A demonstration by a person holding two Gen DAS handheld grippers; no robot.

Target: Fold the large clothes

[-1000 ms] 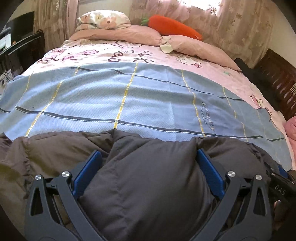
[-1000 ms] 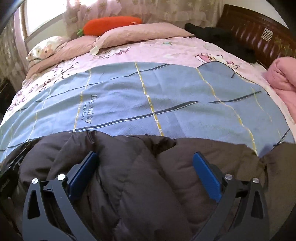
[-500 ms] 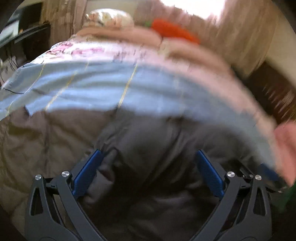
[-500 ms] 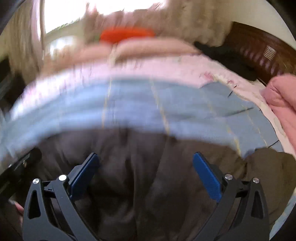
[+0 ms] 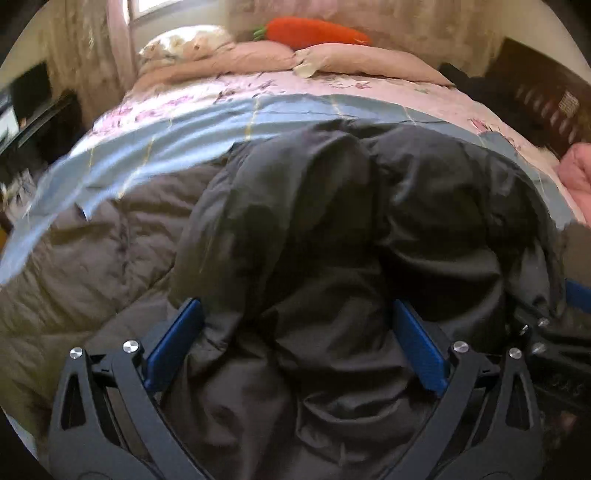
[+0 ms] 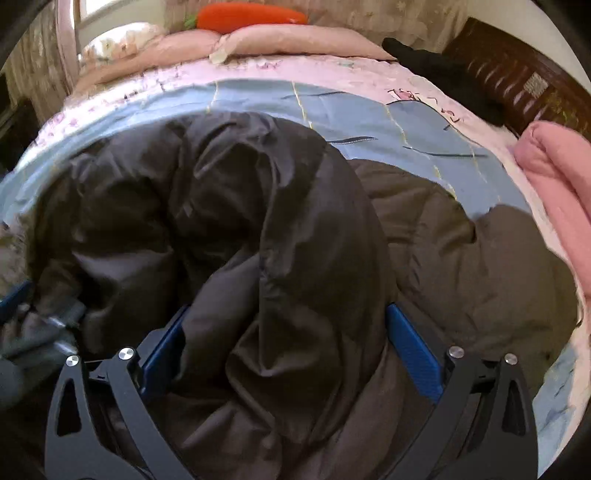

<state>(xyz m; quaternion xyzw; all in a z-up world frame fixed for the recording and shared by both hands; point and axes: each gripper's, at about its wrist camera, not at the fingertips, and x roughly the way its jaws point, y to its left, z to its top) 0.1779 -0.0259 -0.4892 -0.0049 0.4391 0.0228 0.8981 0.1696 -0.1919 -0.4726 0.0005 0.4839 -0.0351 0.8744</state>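
Both the left gripper [image 5: 295, 332] and right gripper [image 6: 288, 332] have fingers spread wide, dark padded coat [image 5: 332, 221] bunched between them; blue blanket [image 6: 351, 107] lies bare beyond the coat's far edge.

bed [image 5: 369, 92] with pink pillows [image 5: 258, 55], curtains [image 5: 424, 22], dark headboard [image 6: 517, 81].

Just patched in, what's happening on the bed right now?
A person with a gripper in each hand is folding a dark puffy coat on the bed's blue blanket. The left gripper and right gripper each have bunched coat fabric between wide-set fingers; whether they are clamping it is unclear.
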